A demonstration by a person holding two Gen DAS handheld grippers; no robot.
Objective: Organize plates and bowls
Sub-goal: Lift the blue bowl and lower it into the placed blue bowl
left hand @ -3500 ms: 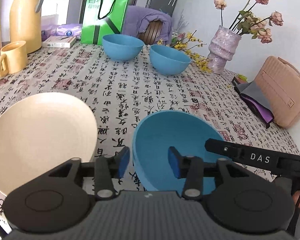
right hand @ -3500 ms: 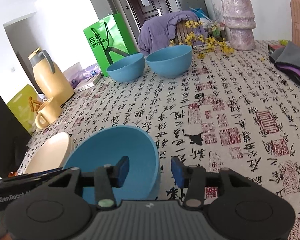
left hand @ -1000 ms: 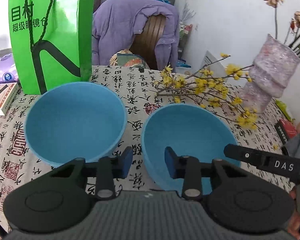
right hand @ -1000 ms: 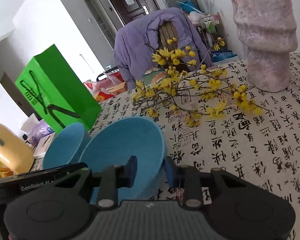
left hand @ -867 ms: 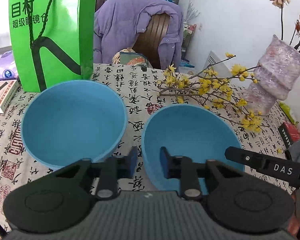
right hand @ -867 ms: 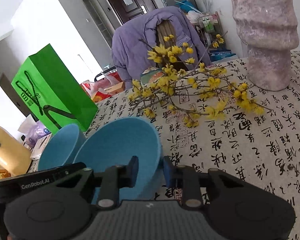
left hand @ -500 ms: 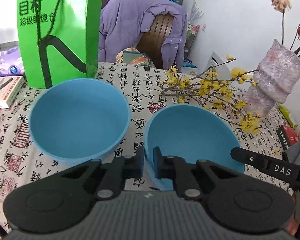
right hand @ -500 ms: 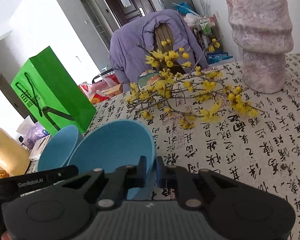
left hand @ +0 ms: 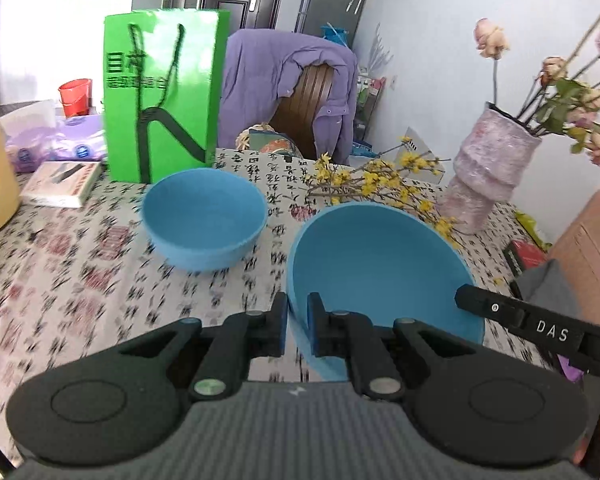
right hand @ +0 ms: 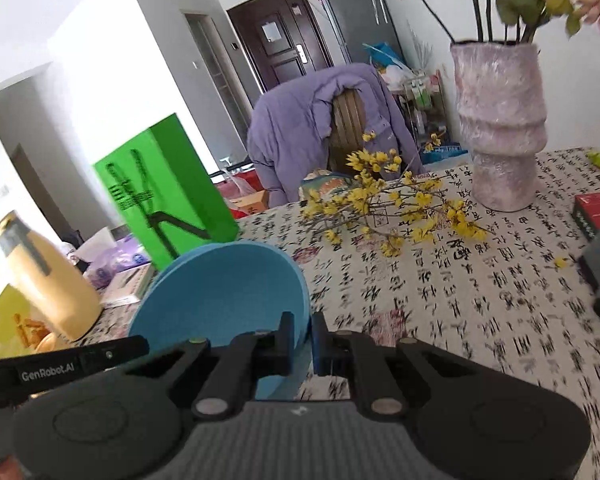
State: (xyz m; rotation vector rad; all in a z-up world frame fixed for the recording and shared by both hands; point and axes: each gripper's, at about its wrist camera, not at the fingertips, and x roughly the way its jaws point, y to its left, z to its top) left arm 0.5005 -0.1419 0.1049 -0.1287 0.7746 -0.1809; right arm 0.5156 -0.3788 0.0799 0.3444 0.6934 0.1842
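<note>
Both claws, left claw (left hand: 297, 320) and right claw (right hand: 302, 340), pinch the blue bowl's (left hand: 380, 268) rim.

Left gripper (left hand: 297, 325): jaws closed on the near-left rim of the blue bowl (left hand: 380, 264). Right gripper (right hand: 302, 340): jaws clamped on the bowl's opposite rim.

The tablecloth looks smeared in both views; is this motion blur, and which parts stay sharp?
Left wrist view: the tablecloth print streaks at lower left, as motion blur would; the tongs and held bowl are crisp. Right wrist view: print smears at lower right, the bag is soft, the tongs sharp; straight lines bow near the edges.
</note>
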